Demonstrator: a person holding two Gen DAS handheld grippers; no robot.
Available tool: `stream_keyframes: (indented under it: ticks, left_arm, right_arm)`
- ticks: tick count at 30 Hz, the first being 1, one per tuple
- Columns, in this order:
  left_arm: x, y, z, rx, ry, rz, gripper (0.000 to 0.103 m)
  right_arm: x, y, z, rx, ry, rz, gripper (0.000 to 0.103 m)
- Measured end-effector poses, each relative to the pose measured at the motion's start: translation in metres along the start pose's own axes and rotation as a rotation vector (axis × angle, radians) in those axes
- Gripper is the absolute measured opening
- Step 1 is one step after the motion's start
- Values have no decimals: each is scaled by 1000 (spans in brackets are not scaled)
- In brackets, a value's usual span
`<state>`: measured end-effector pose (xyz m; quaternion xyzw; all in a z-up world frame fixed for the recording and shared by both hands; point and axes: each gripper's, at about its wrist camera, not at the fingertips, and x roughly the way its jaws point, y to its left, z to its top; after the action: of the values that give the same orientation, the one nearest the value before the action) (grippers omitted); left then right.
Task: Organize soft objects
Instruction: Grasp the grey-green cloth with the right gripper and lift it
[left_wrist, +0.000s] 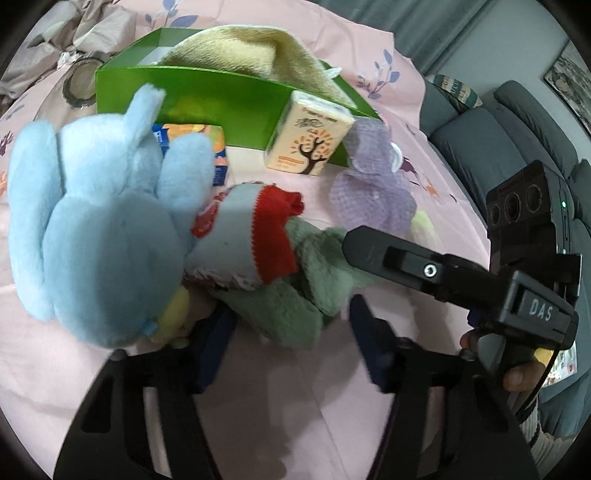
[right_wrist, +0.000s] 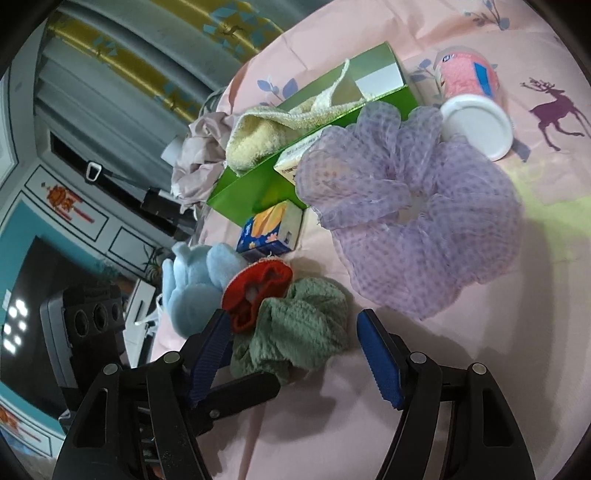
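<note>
Half the blue plush (left_wrist: 99, 229) perhaps hides a packet (left_wrist: 207, 147).

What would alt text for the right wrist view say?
Two blue-padded gripper fingers straddle a green scrunchie beside a red one on a pink sheet. Behind lie a lilac mesh scrunchie, a blue plush toy and a green box.

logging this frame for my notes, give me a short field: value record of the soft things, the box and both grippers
surface: pink sheet
box: green box, cream towel draped in it
blue plush: lying left of the green scrunchie
green scrunchie: between both grippers' fingers, next to red-trimmed sock
purple scrunchie: loose on the sheet
left gripper: open around scrunchie
right gripper: open around scrunchie
</note>
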<state>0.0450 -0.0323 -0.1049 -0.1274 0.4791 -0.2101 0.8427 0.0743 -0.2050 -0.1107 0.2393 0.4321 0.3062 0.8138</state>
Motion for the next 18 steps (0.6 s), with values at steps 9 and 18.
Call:
stream_keyframes:
  ticks: [9,18]
  left_arm:
    - [-7,4,-3,8,-8,-22,19]
    - [-42,-22,-16,65,-39,-92,18]
  right_arm:
    - [13,7,-5,-24,35,4,18]
    - [-24,29,-17,-56,20,34,17]
